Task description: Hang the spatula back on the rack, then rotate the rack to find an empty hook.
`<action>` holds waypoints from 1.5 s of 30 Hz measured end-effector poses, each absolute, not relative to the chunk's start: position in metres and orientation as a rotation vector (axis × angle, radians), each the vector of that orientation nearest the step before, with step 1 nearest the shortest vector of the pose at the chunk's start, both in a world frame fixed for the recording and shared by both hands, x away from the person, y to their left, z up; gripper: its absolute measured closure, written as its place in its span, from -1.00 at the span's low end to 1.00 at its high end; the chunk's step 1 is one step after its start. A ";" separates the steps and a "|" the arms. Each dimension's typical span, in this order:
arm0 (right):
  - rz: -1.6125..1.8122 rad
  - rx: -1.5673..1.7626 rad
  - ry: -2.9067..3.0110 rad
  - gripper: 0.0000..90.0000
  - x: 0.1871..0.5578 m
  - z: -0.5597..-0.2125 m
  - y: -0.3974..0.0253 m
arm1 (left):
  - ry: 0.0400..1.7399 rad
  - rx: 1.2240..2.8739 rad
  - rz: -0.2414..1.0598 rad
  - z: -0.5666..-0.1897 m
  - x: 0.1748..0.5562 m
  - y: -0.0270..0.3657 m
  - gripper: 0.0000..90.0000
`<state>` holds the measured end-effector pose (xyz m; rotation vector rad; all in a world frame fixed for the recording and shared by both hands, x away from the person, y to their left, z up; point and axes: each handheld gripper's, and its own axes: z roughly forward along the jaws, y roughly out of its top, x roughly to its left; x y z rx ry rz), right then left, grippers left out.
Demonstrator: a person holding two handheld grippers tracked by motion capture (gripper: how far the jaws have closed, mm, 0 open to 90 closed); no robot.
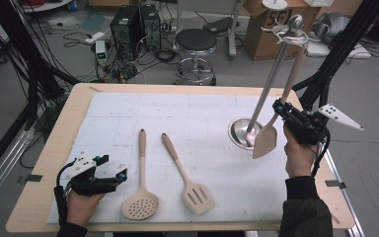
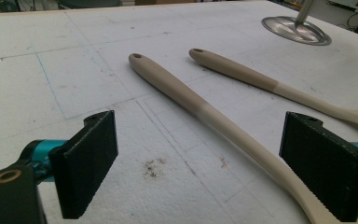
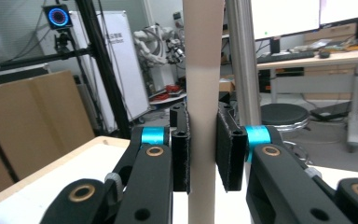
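A beige solid spatula (image 1: 265,140) hangs upright beside the metal stand (image 1: 256,106), its top near the stand's hooks. My right gripper (image 1: 278,106) is shut on its handle (image 3: 204,84), and the stand's pole (image 3: 241,60) rises just behind. On the white mat lie a beige perforated skimmer (image 1: 140,203) and a slotted spatula (image 1: 197,196), handles pointing away. Low at the mat's front left, my left gripper (image 1: 112,167) stands open and holds nothing. Between its wide-apart jaws (image 2: 200,140) the skimmer handle (image 2: 182,93) runs past; the slotted spatula's handle (image 2: 242,74) lies farther off.
The stand's round metal base (image 1: 239,132) sits at the mat's right (image 2: 296,30). The white mat (image 1: 143,108) covers most of the wooden table (image 1: 69,118). A stool (image 1: 196,42), boxes and cables stand on the floor beyond.
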<state>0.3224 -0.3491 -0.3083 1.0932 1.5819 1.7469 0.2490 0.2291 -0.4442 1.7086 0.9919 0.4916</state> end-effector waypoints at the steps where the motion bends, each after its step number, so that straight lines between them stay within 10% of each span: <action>1: 1.748 1.096 1.582 0.72 0.323 -0.308 -0.349 | 0.991 1.709 0.491 -0.444 0.249 0.229 -0.73; 5: 1.730 1.123 1.558 0.14 0.326 -0.310 -0.351 | 0.989 1.707 0.494 -0.444 0.249 0.229 -0.73; 9: 1.770 1.144 1.474 -0.03 0.324 -0.310 -0.358 | 0.987 1.706 0.496 -0.444 0.249 0.229 -0.73; 37: 1.822 1.070 1.236 -0.02 0.325 -0.268 -0.372 | 0.985 1.701 0.501 -0.445 0.255 0.223 -0.73; 45: 1.827 1.033 1.174 0.64 0.330 -0.250 -0.369 | 0.973 1.716 0.505 -0.444 0.253 0.223 -0.73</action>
